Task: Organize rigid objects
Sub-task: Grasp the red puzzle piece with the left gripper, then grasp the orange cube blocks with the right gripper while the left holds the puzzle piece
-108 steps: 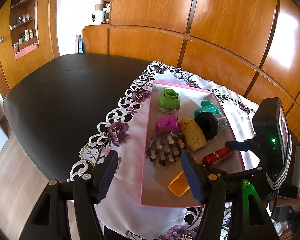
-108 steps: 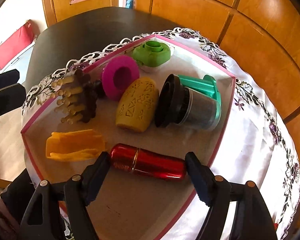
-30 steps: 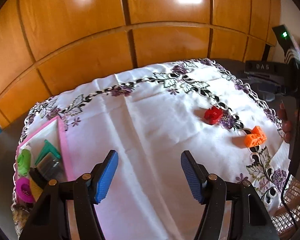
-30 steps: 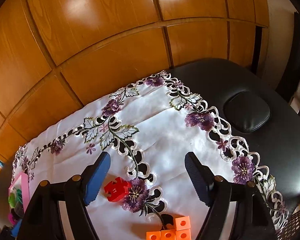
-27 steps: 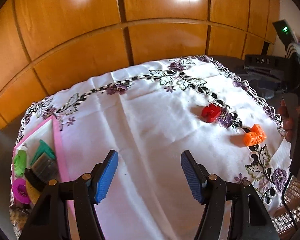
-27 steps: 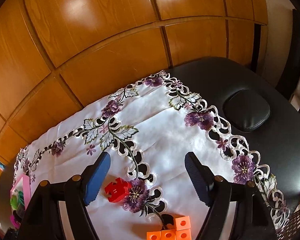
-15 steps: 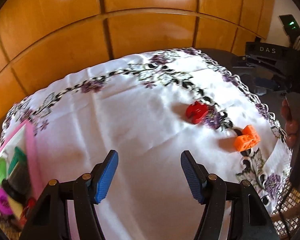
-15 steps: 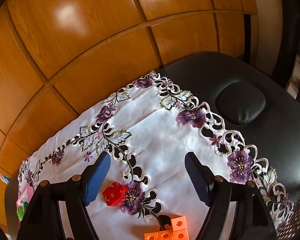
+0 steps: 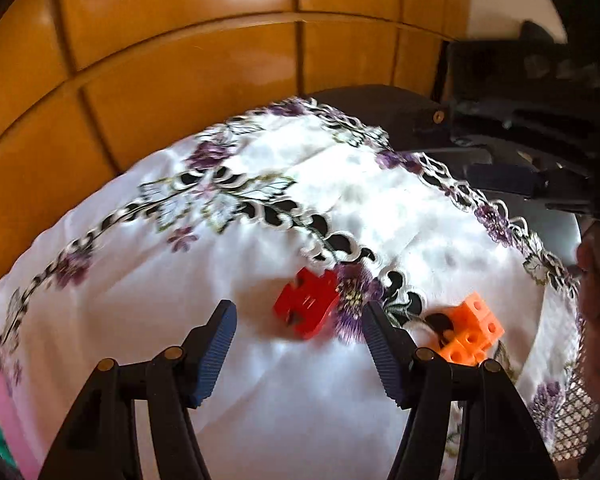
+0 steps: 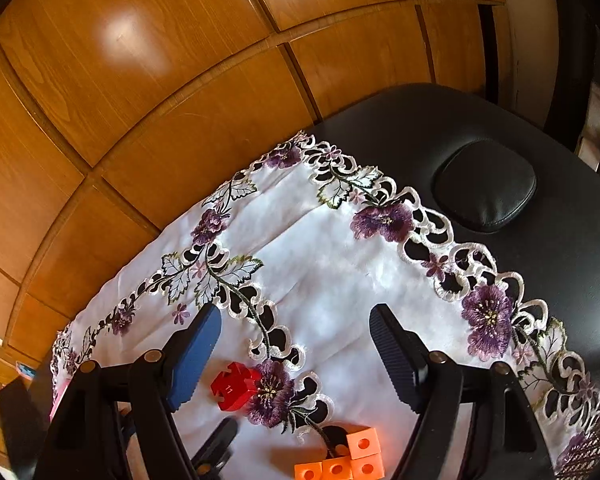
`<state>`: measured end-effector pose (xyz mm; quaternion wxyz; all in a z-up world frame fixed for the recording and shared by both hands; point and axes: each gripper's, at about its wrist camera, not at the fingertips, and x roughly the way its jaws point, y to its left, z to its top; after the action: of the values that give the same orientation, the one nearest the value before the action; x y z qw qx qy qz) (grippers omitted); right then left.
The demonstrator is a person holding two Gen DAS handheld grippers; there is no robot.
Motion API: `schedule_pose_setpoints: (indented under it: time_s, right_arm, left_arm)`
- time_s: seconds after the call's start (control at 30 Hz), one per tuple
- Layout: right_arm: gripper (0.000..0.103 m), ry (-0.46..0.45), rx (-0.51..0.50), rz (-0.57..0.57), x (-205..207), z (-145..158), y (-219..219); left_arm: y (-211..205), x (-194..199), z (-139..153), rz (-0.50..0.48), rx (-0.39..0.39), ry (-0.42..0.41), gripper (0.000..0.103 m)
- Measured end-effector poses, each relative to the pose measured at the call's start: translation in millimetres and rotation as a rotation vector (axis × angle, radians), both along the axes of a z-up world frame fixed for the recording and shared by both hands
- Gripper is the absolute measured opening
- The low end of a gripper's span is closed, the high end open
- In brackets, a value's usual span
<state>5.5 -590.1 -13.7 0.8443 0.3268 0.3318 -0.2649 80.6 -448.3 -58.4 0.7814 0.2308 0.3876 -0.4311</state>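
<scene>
Left gripper (image 9: 298, 346), jaws released and empty, is lined up on the red interlocking block (image 9: 306, 306) at its twelve o'clock, evidently for pickup. Right gripper (image 10: 294, 354) hangs unclenched, empty; orange cube cluster (image 10: 350, 460) at its six o'clock.

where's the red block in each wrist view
Left wrist: red block lies just below centre, ahead between the left gripper's open jaws.
Right wrist: red block sits lower left of centre, beside the blue pad.
Shared landmark: the purple embroidered flower touching its right side.
</scene>
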Motion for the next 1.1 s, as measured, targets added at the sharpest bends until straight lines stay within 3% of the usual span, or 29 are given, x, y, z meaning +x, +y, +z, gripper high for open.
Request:
schedule_pose_setpoints:
  time_s: [0.2,0.23,0.27,0.5,0.6,0.73,0.83,0.93,1.1]
  right_arm:
    - [0.078,-0.004,0.016,0.006,2.0,-1.6,-0.4]
    - [0.078,-0.004,0.016,0.007,1.9,-1.6,-0.6]
    - [0.078,-0.003,0.016,0.006,2.0,-1.7,-0.5]
    - [0.078,0.01,0.024,-0.004,2.6,-4.9,-3.7]
    - [0.078,0.022,0.023,0.002,4.3,-6.4,-2.2]
    - [0.078,0.049,0.021,0.024,8.7,-10.0,1.4]
    - [0.078,0.091,0.035,0.068,16.1,-17.2,7.5]
    - [0.078,0.125,0.068,0.142,19.8,-21.8,17.9]
    - [0.079,0.226,0.038,0.29,13.9,-15.8,41.2]
  left_arm:
    - [-18.4,13.7,-19.2,-0.052,0.037,0.029,0.063]
    - [-20.0,16.3,-21.9,-0.052,0.038,0.042,0.058]
    - [-22.1,18.3,-26.2,-0.054,0.049,0.054,0.041]
    - [16.1,10.1,-15.8,0.043,-0.037,0.095,0.041]
    - [54.6,-2.9,-7.5,0.161,-0.029,0.034,0.041]
    - [105.1,-12.3,-9.2,0.281,-0.03,0.021,0.041]
    - [134.3,-12.8,-26.7,0.352,-0.007,0.051,0.041]
    - [143.2,-16.4,-26.6,0.35,-0.019,0.023,0.04]
    - [147.0,-14.6,-29.8,0.35,-0.048,0.041,0.039]
